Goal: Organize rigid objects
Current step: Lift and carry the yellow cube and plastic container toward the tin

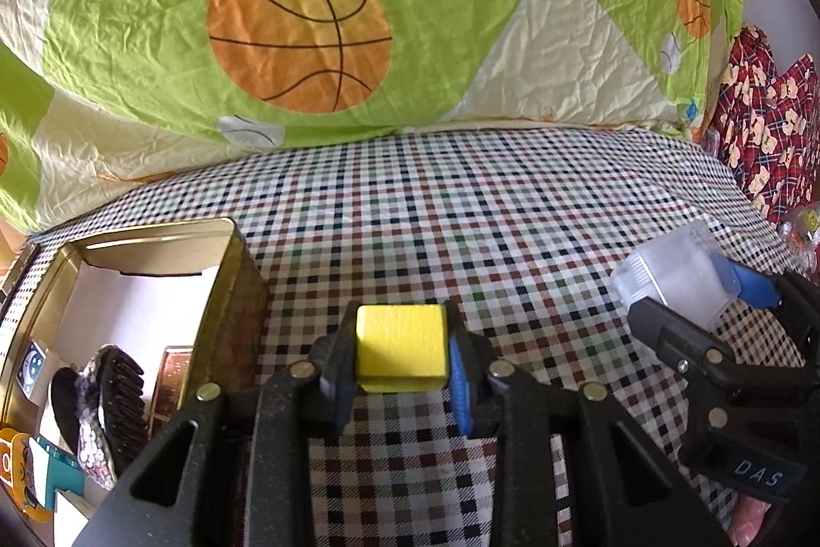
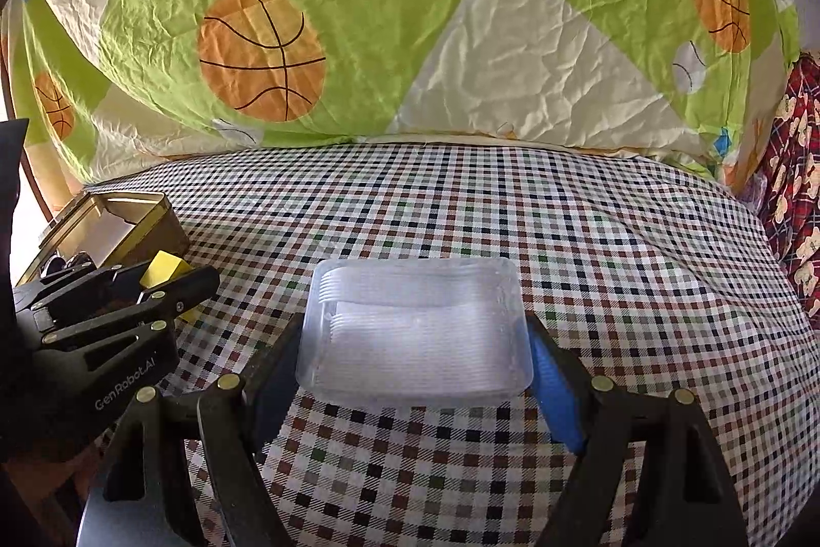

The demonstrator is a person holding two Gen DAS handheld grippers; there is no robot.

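L gripper (image 1: 402,349) clamps yellow block (image 1: 400,344) (R gripper (image 2: 415,342) grips clear box (image 2: 415,331)).

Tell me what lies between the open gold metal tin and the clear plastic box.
In the right wrist view, the left gripper holding the yellow wooden cube sits between the gold tin and the clear box; otherwise only checked cloth.
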